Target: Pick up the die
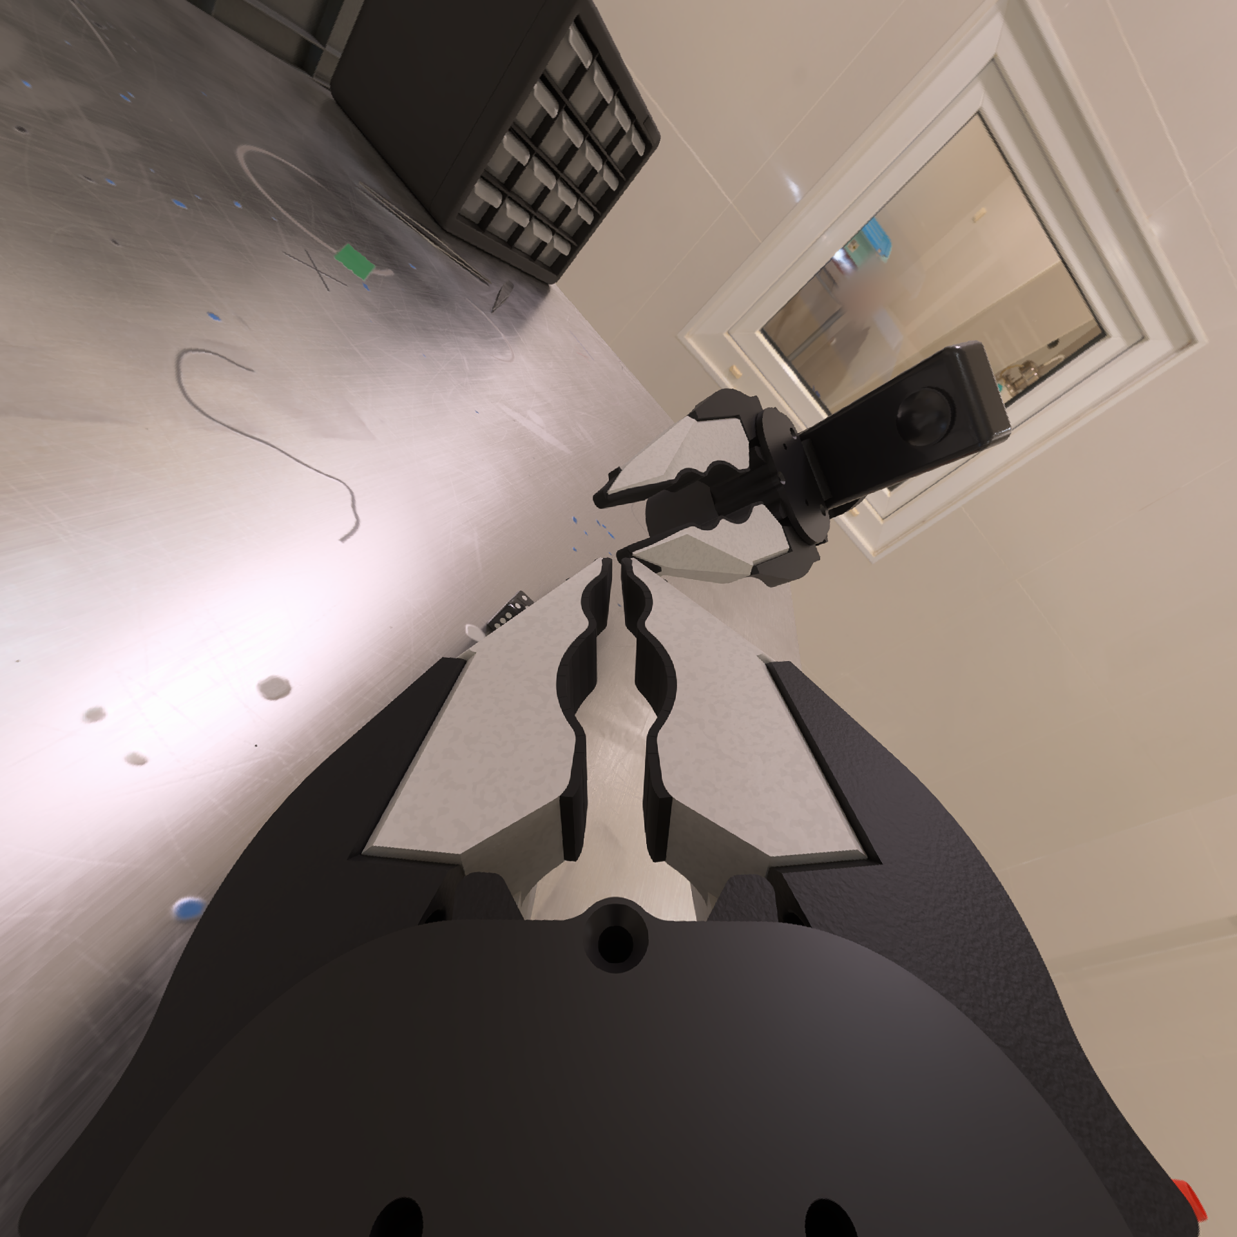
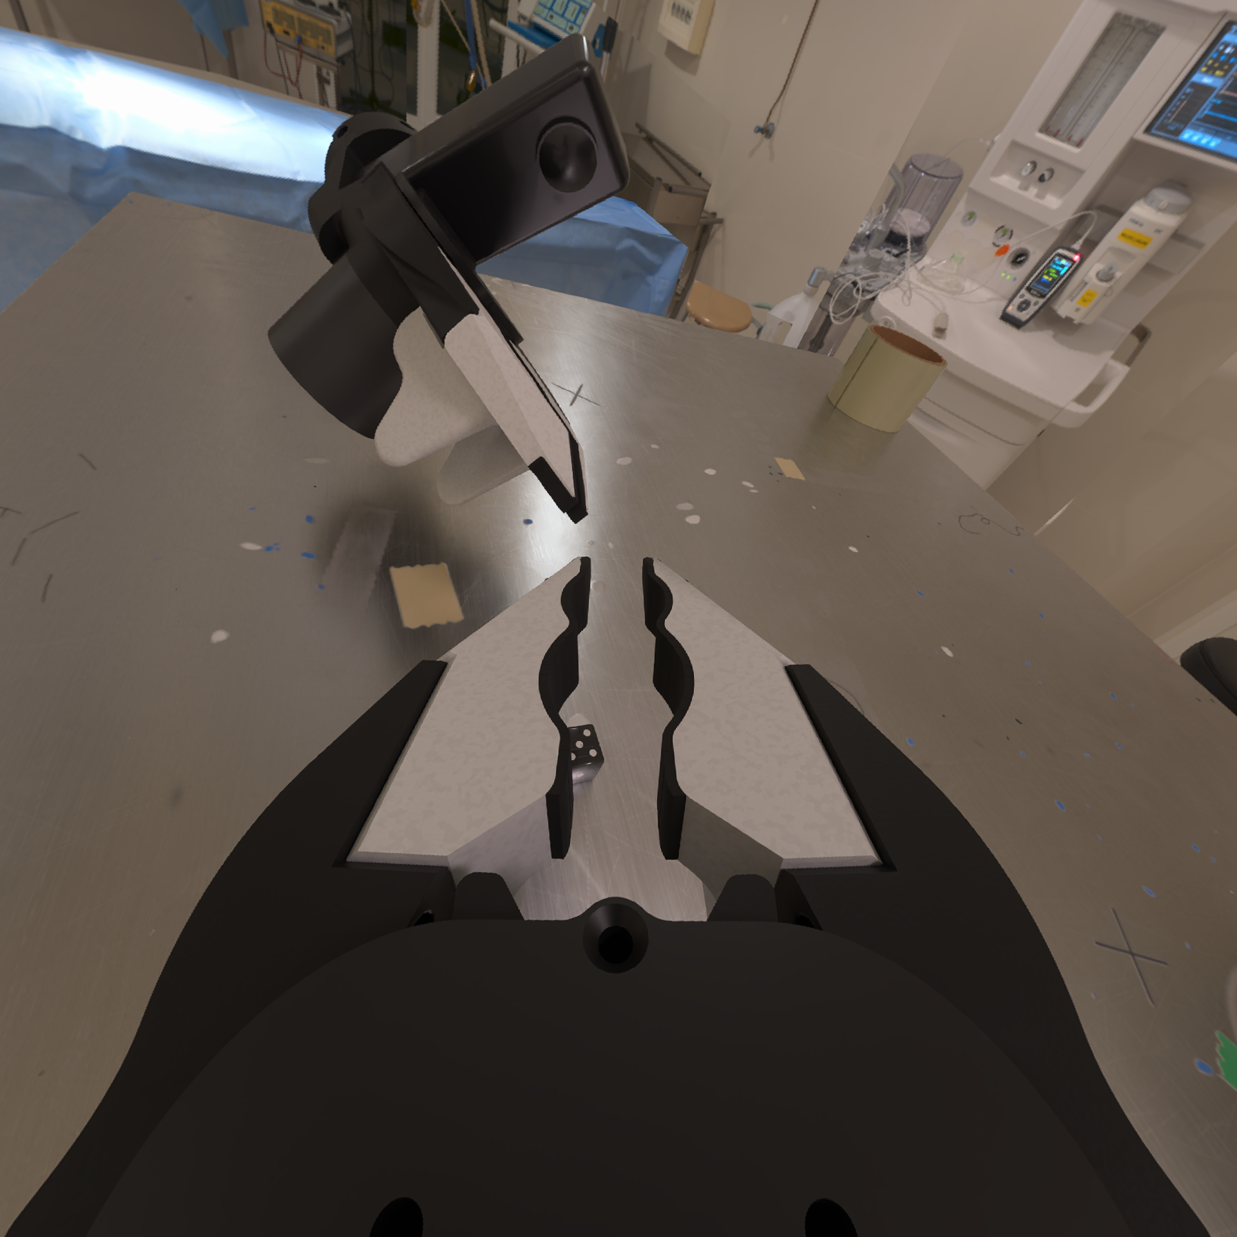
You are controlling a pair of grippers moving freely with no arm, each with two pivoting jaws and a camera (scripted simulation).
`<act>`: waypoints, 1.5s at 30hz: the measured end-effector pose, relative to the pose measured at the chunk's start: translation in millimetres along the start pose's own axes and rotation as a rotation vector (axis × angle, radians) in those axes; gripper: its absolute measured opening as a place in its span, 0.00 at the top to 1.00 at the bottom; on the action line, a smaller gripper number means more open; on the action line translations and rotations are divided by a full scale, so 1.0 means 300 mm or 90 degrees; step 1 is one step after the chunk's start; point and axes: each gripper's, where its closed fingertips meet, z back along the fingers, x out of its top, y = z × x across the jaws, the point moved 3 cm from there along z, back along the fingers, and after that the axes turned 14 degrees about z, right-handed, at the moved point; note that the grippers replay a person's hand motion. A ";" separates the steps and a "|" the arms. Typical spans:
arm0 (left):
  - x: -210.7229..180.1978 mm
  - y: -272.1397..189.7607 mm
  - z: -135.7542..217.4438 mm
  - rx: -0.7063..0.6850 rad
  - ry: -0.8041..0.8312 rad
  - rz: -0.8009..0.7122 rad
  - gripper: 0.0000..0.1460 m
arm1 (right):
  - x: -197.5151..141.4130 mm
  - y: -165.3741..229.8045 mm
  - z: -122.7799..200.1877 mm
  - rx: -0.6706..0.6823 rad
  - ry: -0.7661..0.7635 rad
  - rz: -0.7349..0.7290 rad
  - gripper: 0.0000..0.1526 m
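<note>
The die [image 2: 584, 753] is small and dark with white pips. It lies on the metal table [image 2: 167, 415] and shows through the gap between my right gripper's fingers, close to the left finger and touching neither. My right gripper [image 2: 616, 567] is open and empty above the table. In the left wrist view the die [image 1: 510, 610] peeks out beside my left finger, mostly hidden. My left gripper [image 1: 616, 569] is shut and empty, and its tips are close to the right gripper [image 1: 612, 525]. The left gripper [image 2: 574, 505] hangs tilted just beyond my right fingertips.
A black cabinet of small drawers [image 1: 509, 134] stands at the table's far edge near the wall. A green patch [image 1: 355, 261] and a beige tape piece [image 2: 426, 596] lie flat on the table. A tape roll [image 2: 883, 375] stands at the far right corner, with medical equipment [image 2: 1057, 268] beyond it.
</note>
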 end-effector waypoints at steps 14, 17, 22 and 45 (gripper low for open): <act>-0.009 0.010 -0.008 0.011 0.012 0.005 0.98 | -0.011 -0.001 -0.004 0.004 0.001 -0.019 0.90; -0.012 0.014 -0.009 0.026 0.017 -0.005 0.98 | -0.016 0.002 -0.005 0.010 0.007 -0.018 0.90; -0.016 0.029 -0.009 0.055 0.022 -0.002 0.98 | -0.024 0.008 -0.006 0.017 0.020 -0.004 0.90; -0.024 0.035 -0.009 0.048 0.033 0.032 0.98 | -0.031 0.020 -0.014 0.018 0.044 0.024 0.90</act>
